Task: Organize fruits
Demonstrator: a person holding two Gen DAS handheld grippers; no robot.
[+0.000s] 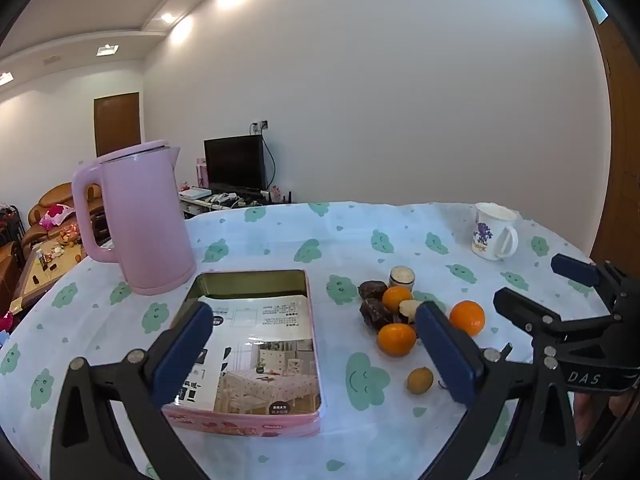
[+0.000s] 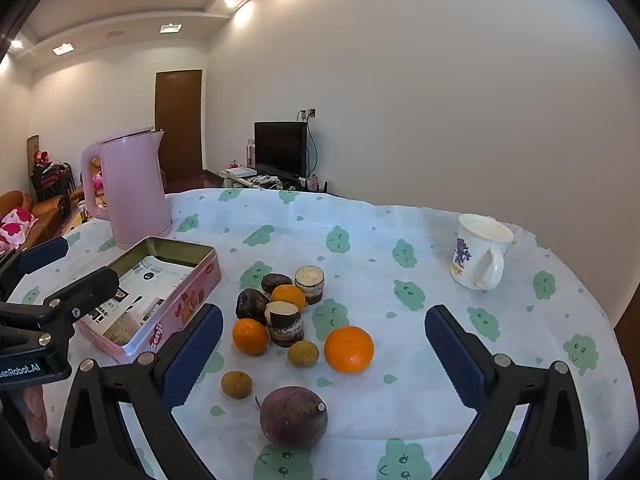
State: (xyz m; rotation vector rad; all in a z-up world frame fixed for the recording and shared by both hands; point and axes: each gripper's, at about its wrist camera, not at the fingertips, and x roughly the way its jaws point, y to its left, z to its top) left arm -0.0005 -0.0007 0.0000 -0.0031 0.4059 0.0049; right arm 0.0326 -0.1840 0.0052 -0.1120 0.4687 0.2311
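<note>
fruits (image 2: 296, 312) clustered right of tin (image 2: 160, 292), its length running away | both grippers wide, empty

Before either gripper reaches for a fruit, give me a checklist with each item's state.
1. Left gripper open and empty: ok.
2. Right gripper open and empty: ok.
3. Pink rectangular metal tin open, lid off: ok.
4. Tin free of fruit: ok, only a printed paper sheet lies inside.
5. Round purple passion fruit nearest the right gripper, standing apart from the others: ok.
6. Three orange mandarins and the dark pieces packed close together, awkward to pick singly: not ok.
</note>
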